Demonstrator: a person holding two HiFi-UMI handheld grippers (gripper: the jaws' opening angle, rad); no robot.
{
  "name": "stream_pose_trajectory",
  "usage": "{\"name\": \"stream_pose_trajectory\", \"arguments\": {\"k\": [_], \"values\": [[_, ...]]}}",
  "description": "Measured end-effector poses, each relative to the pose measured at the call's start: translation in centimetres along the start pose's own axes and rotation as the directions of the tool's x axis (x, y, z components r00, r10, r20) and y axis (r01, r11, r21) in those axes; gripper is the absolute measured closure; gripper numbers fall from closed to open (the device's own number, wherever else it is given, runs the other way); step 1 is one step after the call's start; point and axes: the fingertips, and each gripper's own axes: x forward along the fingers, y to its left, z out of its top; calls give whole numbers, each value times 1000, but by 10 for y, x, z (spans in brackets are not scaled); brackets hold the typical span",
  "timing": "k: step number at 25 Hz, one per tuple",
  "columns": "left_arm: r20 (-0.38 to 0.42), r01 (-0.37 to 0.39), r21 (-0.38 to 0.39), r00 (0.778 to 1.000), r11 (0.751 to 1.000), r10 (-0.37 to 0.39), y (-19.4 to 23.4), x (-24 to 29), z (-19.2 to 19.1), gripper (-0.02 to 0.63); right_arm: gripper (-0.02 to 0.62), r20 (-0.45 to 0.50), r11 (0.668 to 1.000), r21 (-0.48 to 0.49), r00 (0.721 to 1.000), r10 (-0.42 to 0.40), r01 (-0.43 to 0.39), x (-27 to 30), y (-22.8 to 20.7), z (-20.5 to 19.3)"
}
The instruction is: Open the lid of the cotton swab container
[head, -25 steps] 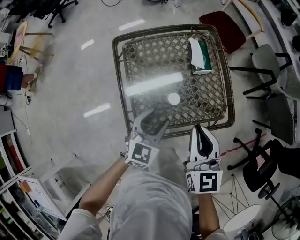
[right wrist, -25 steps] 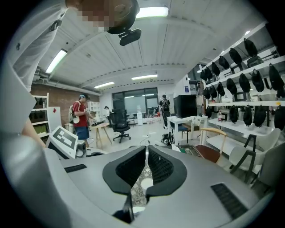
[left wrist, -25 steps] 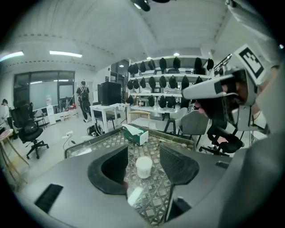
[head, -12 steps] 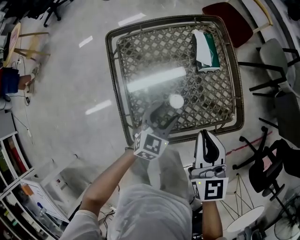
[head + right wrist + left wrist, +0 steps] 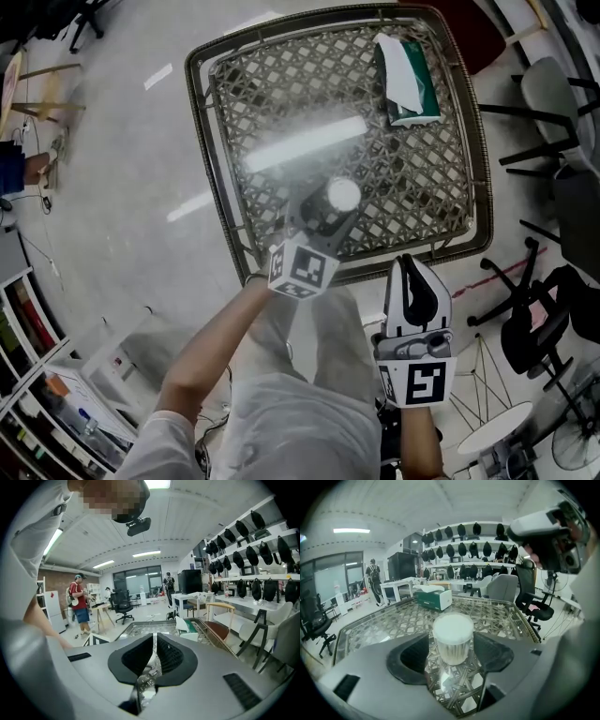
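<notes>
The small clear cotton swab container (image 5: pixel 453 645) stands upright near the glass-topped table's (image 5: pixel 389 620) edge, its white lid (image 5: pixel 453 626) seemingly shut.

Glass-topped wicker worktop (image 5: pixel 281 103), square. Green-and-white tissue box (image 5: pixel 408 82) lies near its far right corner. Black office chair (image 5: pixel 525 328) and grey chair (image 5: pixel 553 94) stand on the floor to the right. Wall shelves (image 5: pixel 473 531) carry rows of dark items. Person in red shirt (image 5: pixel 79 604) in the background.
</notes>
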Motion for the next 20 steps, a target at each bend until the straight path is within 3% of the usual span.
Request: {"name": "stream_pose_trajectory", "arguments": {"k": [6, 20], "values": [[-9, -3, 33, 1000, 999, 3, -1, 10, 0, 344, 595, -12, 1000, -5, 1000, -2, 2, -3, -1, -1], [19, 41, -26, 999, 999, -41, -7, -19, 23, 356, 595, 27, 999, -32, 1000, 5, -5, -4, 2, 21]]}}
